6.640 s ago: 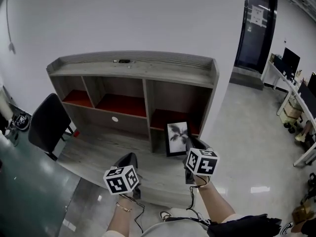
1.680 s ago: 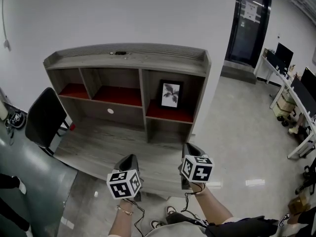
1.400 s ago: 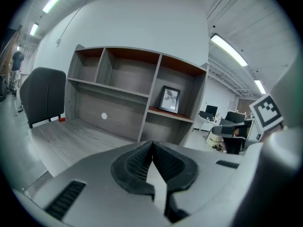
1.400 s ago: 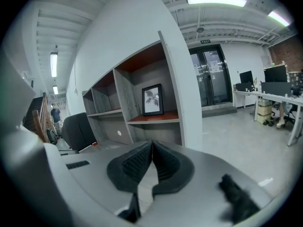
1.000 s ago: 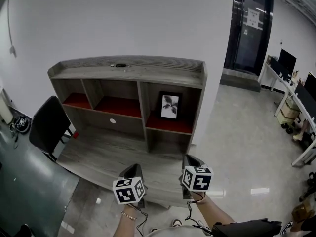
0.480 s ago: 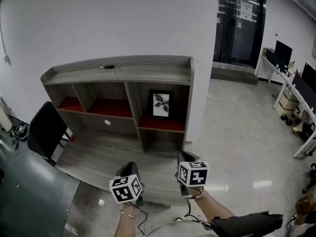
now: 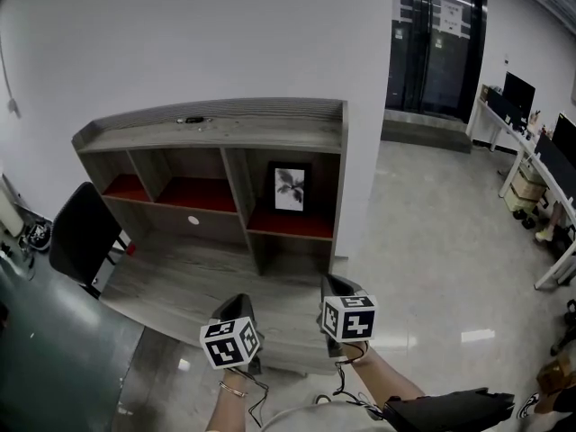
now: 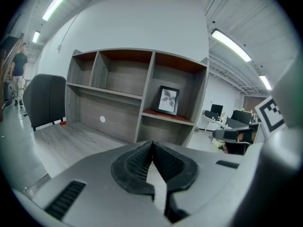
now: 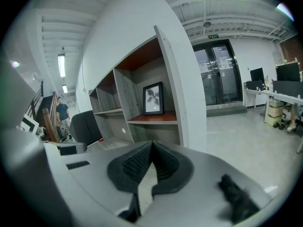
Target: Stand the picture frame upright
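Left tool (image 8: 152, 144): jaws together, nothing between them; hold it low over the bench (image 7: 171, 273).
Right tool (image 9: 151, 144): jaws together too, empty; keep it clear of the shelf (image 7: 310, 227).
Frame (image 7: 289, 188): ahead of both tools, well apart, upright on that shelf. Looks done to me, so don't nudge it.

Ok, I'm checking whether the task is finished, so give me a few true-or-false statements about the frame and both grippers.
The black picture frame stands upright on the red shelf in the grey wooden unit's right compartment. True.
The left gripper holds the frame. False: it is shut on nothing, apart from the frame.
The right gripper is open. False: it is shut and empty.
A black chair stands at the unit's left. True.
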Demonstrator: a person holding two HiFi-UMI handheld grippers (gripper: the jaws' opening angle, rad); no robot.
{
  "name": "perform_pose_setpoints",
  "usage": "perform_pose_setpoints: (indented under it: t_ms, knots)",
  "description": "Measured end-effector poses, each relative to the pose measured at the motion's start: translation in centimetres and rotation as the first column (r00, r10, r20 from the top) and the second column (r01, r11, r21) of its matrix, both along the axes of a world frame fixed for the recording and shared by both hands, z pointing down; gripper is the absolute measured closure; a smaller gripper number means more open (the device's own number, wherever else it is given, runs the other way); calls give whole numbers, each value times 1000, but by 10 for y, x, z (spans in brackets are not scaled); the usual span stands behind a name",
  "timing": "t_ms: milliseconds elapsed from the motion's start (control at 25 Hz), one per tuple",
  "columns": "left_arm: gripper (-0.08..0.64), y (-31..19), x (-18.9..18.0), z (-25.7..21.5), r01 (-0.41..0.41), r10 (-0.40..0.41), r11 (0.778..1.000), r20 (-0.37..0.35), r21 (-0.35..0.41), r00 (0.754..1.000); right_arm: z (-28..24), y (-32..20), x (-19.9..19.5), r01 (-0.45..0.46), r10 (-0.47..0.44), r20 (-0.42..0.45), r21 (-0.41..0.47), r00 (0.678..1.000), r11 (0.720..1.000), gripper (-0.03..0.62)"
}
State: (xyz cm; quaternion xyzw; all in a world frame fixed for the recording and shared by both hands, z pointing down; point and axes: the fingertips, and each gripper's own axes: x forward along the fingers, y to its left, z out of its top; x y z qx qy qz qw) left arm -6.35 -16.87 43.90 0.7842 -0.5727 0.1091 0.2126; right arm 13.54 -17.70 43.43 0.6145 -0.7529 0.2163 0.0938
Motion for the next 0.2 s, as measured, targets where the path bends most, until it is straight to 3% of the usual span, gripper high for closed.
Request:
perform_pose_setpoints:
  t_ms: [200]
  knots:
    - [546, 1, 4, 0, -2, 2, 1000, -8, -2, 1000, 1, 2, 4, -2, 2, -8, 1, 1000, 1000, 561]
